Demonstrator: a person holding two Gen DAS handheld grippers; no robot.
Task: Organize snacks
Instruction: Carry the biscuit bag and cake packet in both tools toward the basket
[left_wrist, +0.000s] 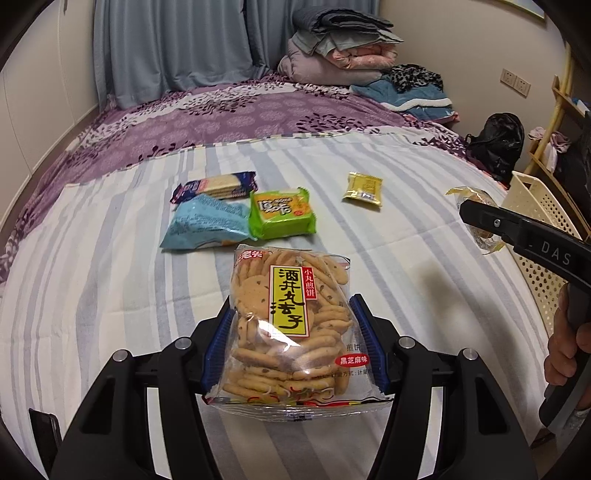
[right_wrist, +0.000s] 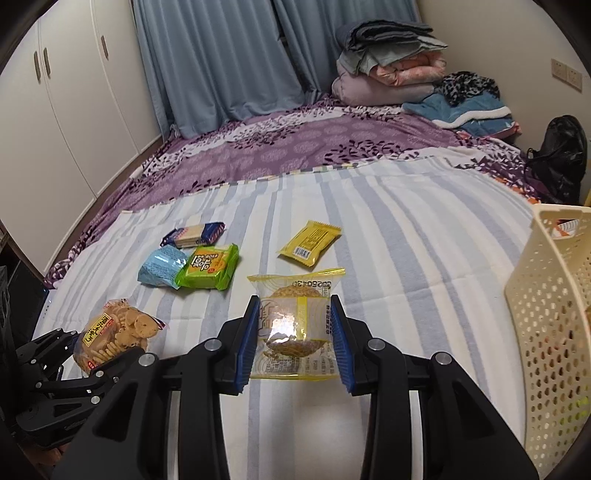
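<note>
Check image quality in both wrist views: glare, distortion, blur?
Left wrist: glare patch on the cookie bag, strong fisheye bending of the striped sheet, dark corners. Right wrist: glare on the wrapped pastry, basket curved by the lens; both sharp.

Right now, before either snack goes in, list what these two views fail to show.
- Inside of the cream perforated plastic basket: the right wrist view sees mostly its outer wall; the picture edge cuts the rest.
- The clear round-pastry packet: in the left wrist view, the right gripper covers most of it.
- Lower edge of the blue crinkled pouch: the green biscuit pack overlaps it.
</note>
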